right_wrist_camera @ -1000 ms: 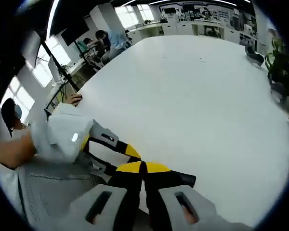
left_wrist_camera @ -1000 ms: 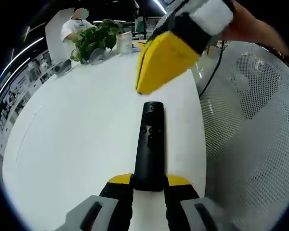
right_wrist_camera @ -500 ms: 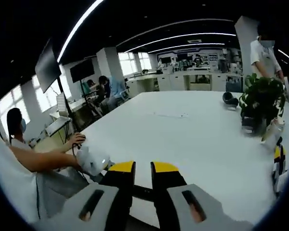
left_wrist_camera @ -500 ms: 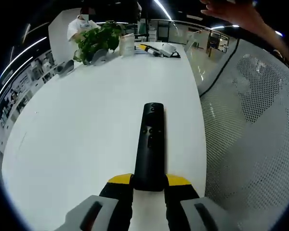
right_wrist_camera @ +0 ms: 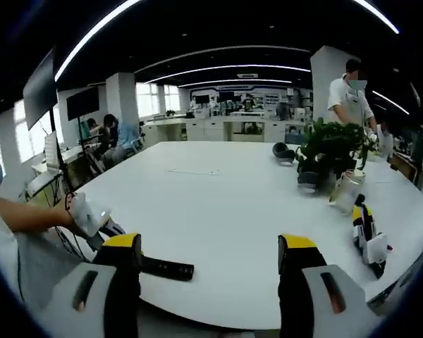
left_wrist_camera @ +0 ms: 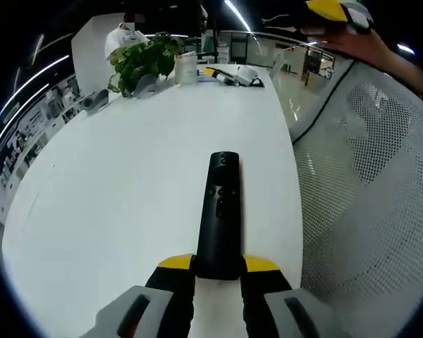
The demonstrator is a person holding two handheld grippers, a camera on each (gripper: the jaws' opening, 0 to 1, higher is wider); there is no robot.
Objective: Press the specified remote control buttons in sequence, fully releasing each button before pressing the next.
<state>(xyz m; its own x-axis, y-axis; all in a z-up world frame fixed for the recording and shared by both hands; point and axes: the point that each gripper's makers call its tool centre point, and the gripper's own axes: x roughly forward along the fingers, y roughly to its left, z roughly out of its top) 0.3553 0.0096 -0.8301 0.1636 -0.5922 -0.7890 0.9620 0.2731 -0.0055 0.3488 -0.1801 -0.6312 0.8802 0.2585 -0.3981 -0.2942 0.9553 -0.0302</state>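
Left gripper [left_wrist_camera: 217, 271] pinches the remote [left_wrist_camera: 219, 211] at its 6 o'clock end; right gripper [right_wrist_camera: 210, 253] is spread wide, holding nothing; button labels unreadable.

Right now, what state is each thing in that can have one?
Left gripper: shut on the remote control.
Remote control: flat on the white table, buttons up, near end clamped.
Right gripper: open wide, holding nothing.
Potted plant: upright.

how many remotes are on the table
1. A slim black remote control lies on the white table, its near end clamped between the left gripper jaws. The right gripper view shows the same remote near the table's edge. Others may be hidden.
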